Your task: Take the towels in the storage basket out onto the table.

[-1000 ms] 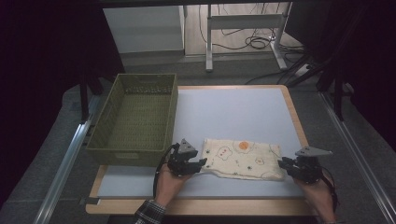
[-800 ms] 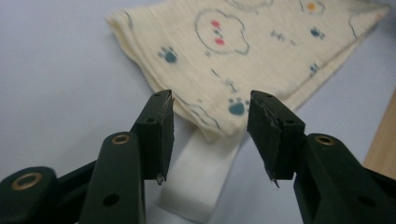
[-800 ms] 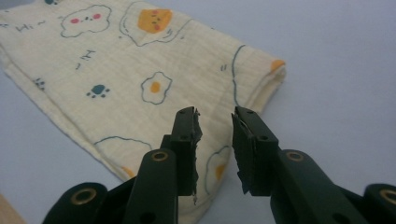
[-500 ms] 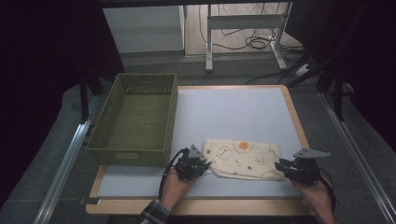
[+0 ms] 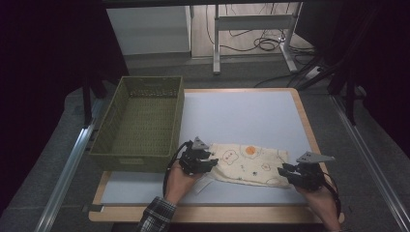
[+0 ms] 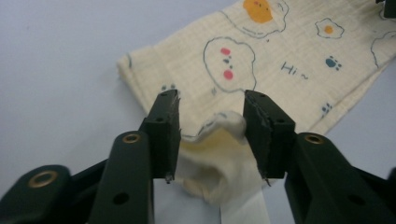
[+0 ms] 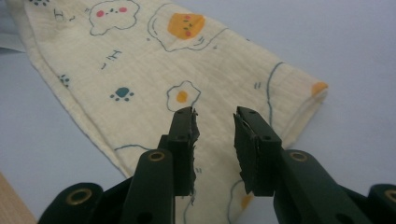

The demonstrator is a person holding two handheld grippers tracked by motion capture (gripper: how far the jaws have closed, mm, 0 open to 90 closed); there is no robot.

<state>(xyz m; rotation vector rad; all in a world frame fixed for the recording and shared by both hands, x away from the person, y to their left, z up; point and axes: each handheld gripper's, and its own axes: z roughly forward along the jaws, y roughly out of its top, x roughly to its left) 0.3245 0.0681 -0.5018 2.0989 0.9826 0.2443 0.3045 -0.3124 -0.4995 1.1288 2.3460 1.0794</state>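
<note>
A cream cloth (image 5: 251, 164) printed with fried eggs and paw marks lies flat near the front of the white table mat (image 5: 241, 116). My left gripper (image 5: 208, 162) is at the cloth's left end. In the left gripper view its jaws (image 6: 211, 100) have just been opening and stand apart, and a raised fold of the cloth (image 6: 261, 60) sits loose between them. My right gripper (image 5: 285, 171) is at the cloth's right end. In the right gripper view it (image 7: 214, 114) hangs open just above the cloth (image 7: 140, 70), gripping nothing.
An empty olive-green woven basket (image 5: 130, 162) stands at the mat's left side, close to my left hand. A wooden rim (image 5: 304, 121) borders the mat. Beyond the table are desk legs and cables on the floor.
The left gripper's jaws closed at the cloth's left end half a second ago and now stand apart again, slightly farther from me. The right gripper has stayed in place.
</note>
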